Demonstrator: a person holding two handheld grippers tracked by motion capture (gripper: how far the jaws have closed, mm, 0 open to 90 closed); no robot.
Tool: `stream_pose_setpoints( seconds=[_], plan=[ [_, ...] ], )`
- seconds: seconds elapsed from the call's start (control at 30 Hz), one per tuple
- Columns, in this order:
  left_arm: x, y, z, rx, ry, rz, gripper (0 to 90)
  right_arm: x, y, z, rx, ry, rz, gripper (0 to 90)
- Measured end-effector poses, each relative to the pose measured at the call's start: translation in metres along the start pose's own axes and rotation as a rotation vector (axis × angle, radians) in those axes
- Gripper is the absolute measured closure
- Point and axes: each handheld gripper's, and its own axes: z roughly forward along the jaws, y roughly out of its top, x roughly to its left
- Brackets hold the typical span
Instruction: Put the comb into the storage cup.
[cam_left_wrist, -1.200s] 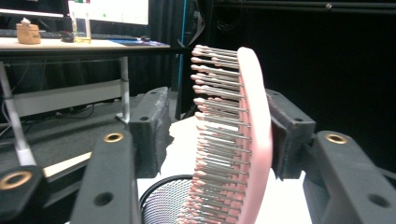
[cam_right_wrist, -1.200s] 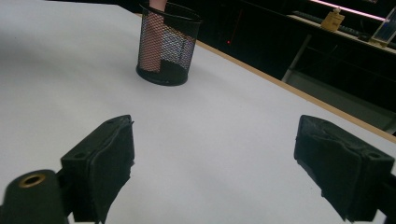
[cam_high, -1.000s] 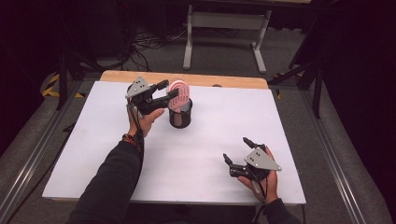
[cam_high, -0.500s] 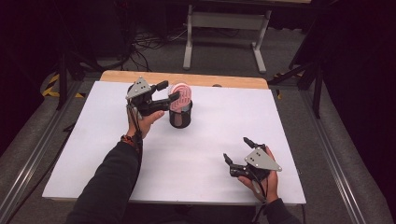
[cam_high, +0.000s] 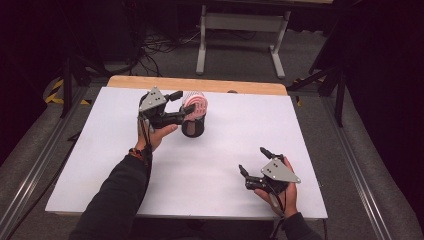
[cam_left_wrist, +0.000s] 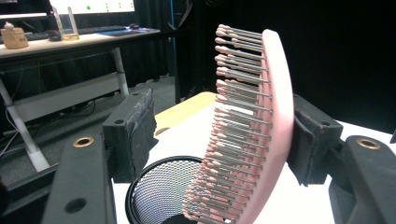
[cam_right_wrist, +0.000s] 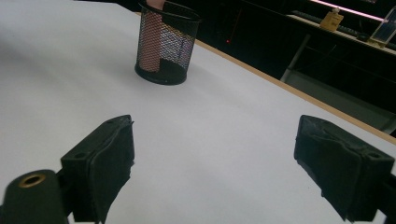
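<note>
while left tongs (cam_left_wrist: 219, 140) spread, pink brush (cam_left_wrist: 261, 135) – metal-pinned – stands in mesh cup (cam_left_wrist: 161, 191); right tongs (cam_right_wrist: 212, 154) spread.

White table top (cam_high: 100, 165) lies bare all round the black wire-mesh cup (cam_high: 193, 127), the sole obstacle, standing toward the far wooden edge. Pink bristled hairbrush (cam_high: 196, 106) sticks up out of the cup, blocking passage directly above it. Left gripper (cam_high: 178, 106) crowds the cup's left side; the right gripper (cam_high: 253, 162) sits well apart, near the front.

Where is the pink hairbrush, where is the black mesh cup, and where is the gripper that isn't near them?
pink hairbrush (cam_left_wrist: 275, 116): left gripper view, on its smooth pink back.
black mesh cup (cam_right_wrist: 163, 44): right gripper view, on its mesh wall.
right gripper (cam_high: 252, 165): high view, midway between its fingers.
</note>
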Motion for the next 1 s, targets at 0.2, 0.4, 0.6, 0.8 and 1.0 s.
stream_pose_setpoints(
  seconds=[0.2, 0.4, 0.6, 0.8, 1.0],
  plan=[
    [-0.004, -0.002, 0.0, 0.01, -0.003, 0.024, 32.9, 0.001, 0.001, -0.001, -0.004, 0.001, -0.005, 12.4],
    [-0.007, -0.001, -0.004, 0.007, -0.002, 0.053, 30.0, 0.002, 0.001, -0.001, -0.006, 0.002, -0.01, 12.4],
    [-0.011, -0.001, -0.006, 0.024, -0.001, 0.085, 28.2, 0.003, 0.002, -0.001, -0.003, 0.005, -0.016, 12.4],
    [-0.016, -0.004, -0.005, 0.036, 0.006, 0.104, 24.0, 0.003, 0.002, -0.001, -0.007, 0.0, -0.012, 11.9],
    [-0.019, -0.003, -0.005, 0.048, 0.018, 0.121, 21.2, 0.002, 0.002, -0.002, -0.006, 0.002, -0.011, 11.9]
  ],
)
